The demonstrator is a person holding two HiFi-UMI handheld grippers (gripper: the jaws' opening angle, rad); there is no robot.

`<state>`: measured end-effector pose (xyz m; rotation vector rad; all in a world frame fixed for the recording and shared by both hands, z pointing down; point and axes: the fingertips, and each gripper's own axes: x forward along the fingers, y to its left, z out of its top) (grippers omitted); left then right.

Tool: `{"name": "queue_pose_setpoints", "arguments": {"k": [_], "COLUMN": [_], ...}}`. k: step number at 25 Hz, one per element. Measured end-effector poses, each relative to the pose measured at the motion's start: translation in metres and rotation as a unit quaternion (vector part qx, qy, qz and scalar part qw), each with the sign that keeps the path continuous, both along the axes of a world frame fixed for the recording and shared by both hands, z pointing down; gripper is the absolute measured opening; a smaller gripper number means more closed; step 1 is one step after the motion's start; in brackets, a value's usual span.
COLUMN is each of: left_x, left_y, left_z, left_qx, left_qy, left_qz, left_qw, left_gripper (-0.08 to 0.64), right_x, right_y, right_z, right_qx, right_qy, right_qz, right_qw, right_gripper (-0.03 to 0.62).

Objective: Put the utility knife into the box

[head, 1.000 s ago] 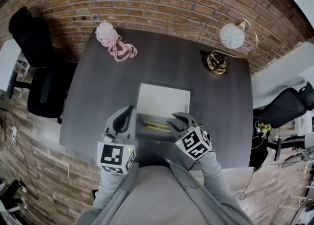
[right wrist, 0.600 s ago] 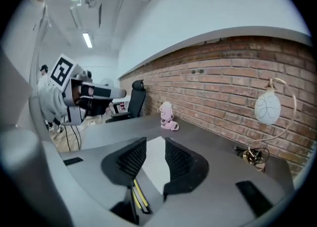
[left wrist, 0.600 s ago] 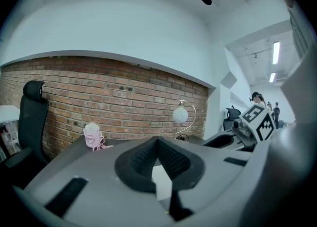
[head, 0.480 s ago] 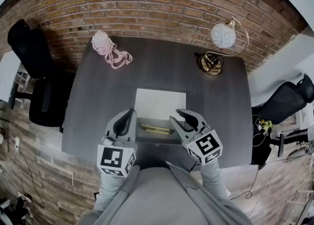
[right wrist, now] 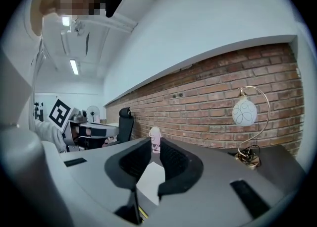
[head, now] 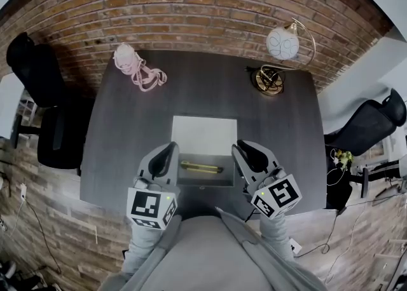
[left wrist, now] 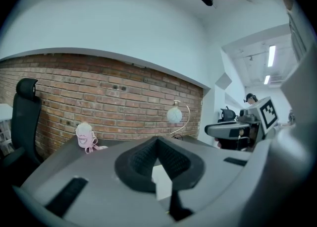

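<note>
The slim yellow utility knife already lies inside the open grey box on the dark bench. The right claw, empty, has just been closing and stands narrowly apart. The left claw is closed on nothing. I judge only its white lid remains.

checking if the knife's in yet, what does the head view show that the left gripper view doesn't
Only the head view: the utility knife lying inside the open box, seen from above.
Only the left gripper view: the white wall above the brick and the ceiling strip lights. The knife does not show there.
Both: the brick wall, the pink item, the globe lamp and the box's white lid.
</note>
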<state>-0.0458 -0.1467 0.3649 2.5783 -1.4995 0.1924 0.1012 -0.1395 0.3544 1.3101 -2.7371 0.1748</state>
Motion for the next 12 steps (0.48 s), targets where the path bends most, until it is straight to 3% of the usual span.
{"name": "queue_pose_setpoints", "arguments": {"k": [12], "left_x": [-0.002], "left_y": [0.0], "left_z": [0.003], "left_qx": [-0.003], "left_qy": [-0.001], "left_qz": [0.004], "left_qw": [1.0], "left_gripper": [0.018], "right_x": [0.016], "right_y": [0.007], "right_z": [-0.005], "right_qx": [0.003], "right_qy": [-0.04], "right_qz": [0.042], "right_qw": [0.998], "right_gripper": [0.018]}}
